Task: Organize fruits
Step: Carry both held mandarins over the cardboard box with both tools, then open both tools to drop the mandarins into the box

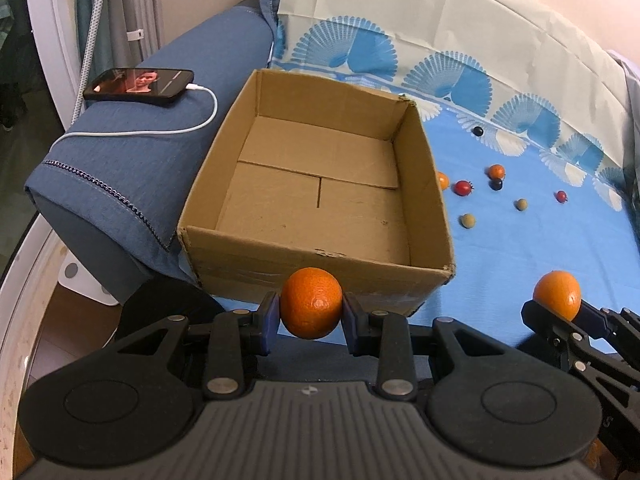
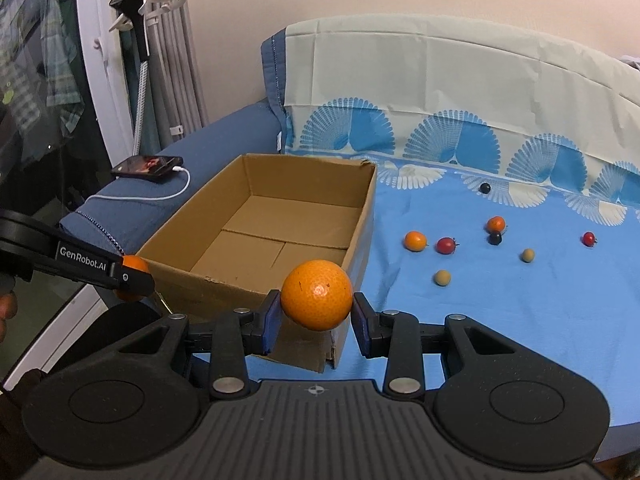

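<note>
Two oranges in hand, one per tongs. Left tongs (image 1: 311, 312) clenched on an orange (image 1: 311, 303), blue pads pressing both sides; it sits just short of the near wall of the cardboard box (image 1: 424, 208). Right tongs (image 2: 316, 312) grasping a second orange (image 2: 317, 295), in front of the box's near right corner. Each shows in the other's camera: right-hand orange at the right edge of the left view, left-hand one at the left of the right view.

Step, as I read it: carry phase, both fruits lifted and headed for the box, neither over the opening yet. Box interior is bare, flaps visible on the floor.

Next move calls for: bring each orange forward past the near wall, over the open top, lower, then release. Walls are fairly tall, so clearance over the rim matters. Two tongs at one box, so stagger them or keep them apart.

Materials: oranges round, pebbled peel, glossy highlight, firm enough for a pad grip but would roll if dropped. Box is plain corrugated card, scuffed near edge, torn corner. Blue cloth (image 2: 500, 320) with fan print covers the seat, soft, slightly creased.

Still loose on the cloth, well right of the box: small orange fruit (image 2: 415, 240), red cherry tomatoes (image 2: 446, 245), dark berries (image 2: 495, 239), tan balls (image 2: 443, 278). Phone (image 1: 140, 85) charging on the blue armrest (image 1: 132, 168).
</note>
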Available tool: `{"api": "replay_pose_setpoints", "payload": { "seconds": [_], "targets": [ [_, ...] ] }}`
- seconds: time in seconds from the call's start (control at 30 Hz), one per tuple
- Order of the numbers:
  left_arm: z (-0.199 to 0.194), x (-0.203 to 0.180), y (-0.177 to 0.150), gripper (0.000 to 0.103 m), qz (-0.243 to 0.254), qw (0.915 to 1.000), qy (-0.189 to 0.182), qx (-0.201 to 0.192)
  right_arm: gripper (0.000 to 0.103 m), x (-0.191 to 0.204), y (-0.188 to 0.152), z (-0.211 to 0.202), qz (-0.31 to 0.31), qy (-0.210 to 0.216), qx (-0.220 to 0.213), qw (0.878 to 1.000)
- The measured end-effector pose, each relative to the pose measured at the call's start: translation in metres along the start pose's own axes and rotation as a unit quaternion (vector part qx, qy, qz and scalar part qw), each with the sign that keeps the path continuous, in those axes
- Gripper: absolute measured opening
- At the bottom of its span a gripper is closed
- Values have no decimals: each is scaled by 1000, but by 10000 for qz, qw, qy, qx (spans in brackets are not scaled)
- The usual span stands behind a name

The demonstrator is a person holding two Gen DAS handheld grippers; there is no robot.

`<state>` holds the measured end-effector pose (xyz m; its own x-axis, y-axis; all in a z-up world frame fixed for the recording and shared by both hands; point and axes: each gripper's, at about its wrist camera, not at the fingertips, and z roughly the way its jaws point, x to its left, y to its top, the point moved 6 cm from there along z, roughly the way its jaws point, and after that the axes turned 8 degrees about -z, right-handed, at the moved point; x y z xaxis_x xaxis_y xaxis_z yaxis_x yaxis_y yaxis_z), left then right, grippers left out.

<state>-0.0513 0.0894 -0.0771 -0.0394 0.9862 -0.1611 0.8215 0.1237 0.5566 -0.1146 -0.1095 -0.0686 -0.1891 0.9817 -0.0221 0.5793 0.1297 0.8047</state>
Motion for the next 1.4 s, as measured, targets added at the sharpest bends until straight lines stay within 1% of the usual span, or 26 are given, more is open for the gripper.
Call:
{"api": "replay_pose_setpoints", "payload": {
  "seconds": [0.1, 0.2, 0.3, 0.53, 0.6, 0.67, 0.73, 0.8, 0.9, 1.03, 1.2, 1.3, 1.4],
  "targets": [
    [5, 4, 7, 37, -5, 10000, 32, -5, 39, 1, 4, 7, -65, -19, 32, 10000],
    [10, 6, 21, 37, -10, 10000, 63, -55, 39, 0, 12, 17, -129, -58, -20, 9999],
    [18, 7, 40, 37, -5, 9999, 72, -150, 39, 1, 26, 32, -76, 14, -56, 10000],
    [50, -2, 85, 37, 115, 9994, 138, -306, 39, 13, 59, 91, -198, 189, -57, 9996],
    [66, -4, 93, 37, 167, 9993, 171, -275, 39, 16, 65, 110, -242, 213, -22, 9995],
    [86, -3, 98, 37, 191, 9994, 260, -152, 39, 18, 68, 129, -265, 218, 64, 9994],
    [106, -2, 100, 37, 246, 9993, 279, 0, 39, 19, 68, 146, -286, 234, 166, 9992],
    [124, 0, 100, 37, 302, 9988, 373, 135, 39, 21, 65, 162, -313, 257, 289, 9988],
    [149, 4, 98, 37, 375, 9976, 504, 306, 39, 24, 57, 180, -376, 295, 471, 9977],
    [176, 9, 93, 37, 408, 9962, 564, 530, 39, 26, 43, 198, -413, 343, 705, 9961],
    [198, 12, 85, 37, 485, 9941, 662, 705, 39, 29, 31, 213, -550, 339, 904, 9938],
    [207, 13, 82, 37, 516, 9930, 726, 776, 39, 28, 27, 219, -522, 330, 1000, 9931],
    [212, 15, 79, 37, 523, 9922, 756, 841, 39, 27, 25, 220, -560, 335, 1002, 9928]
  ]
}}
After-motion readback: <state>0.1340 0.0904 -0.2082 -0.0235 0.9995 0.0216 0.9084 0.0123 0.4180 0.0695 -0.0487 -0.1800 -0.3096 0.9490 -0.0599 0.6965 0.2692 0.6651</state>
